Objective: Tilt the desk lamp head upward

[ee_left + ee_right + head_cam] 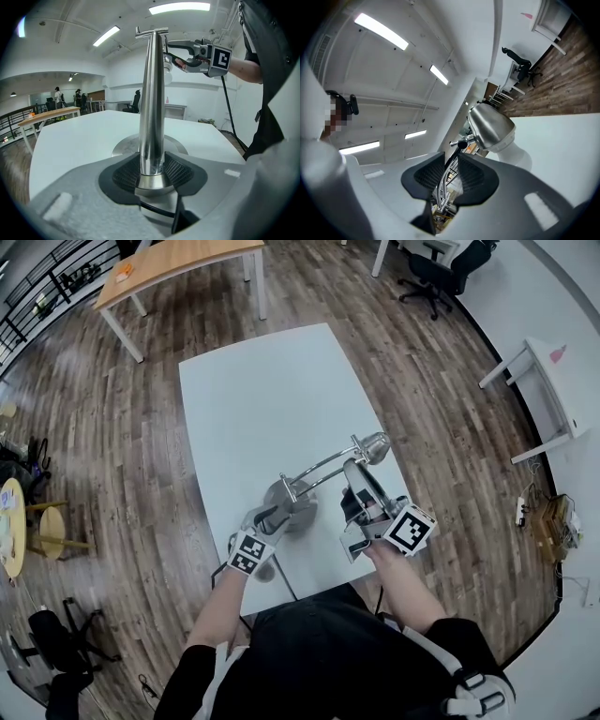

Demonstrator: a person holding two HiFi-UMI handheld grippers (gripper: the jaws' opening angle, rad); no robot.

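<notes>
Two grips look ready, yet the lamp head (373,446) seems not raised: left gripper (151,171) jaws clamp the desk lamp's post (152,117) on the white surface (262,399), right gripper (451,171) jaws pinch its thin arm (443,187) behind the head.

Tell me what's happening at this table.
A person is working a metal desk lamp on the white table with two handheld grippers. The left gripper clamps its upright post just above the base. The right gripper pinches the thin arm rods just behind the lamp head.
</notes>
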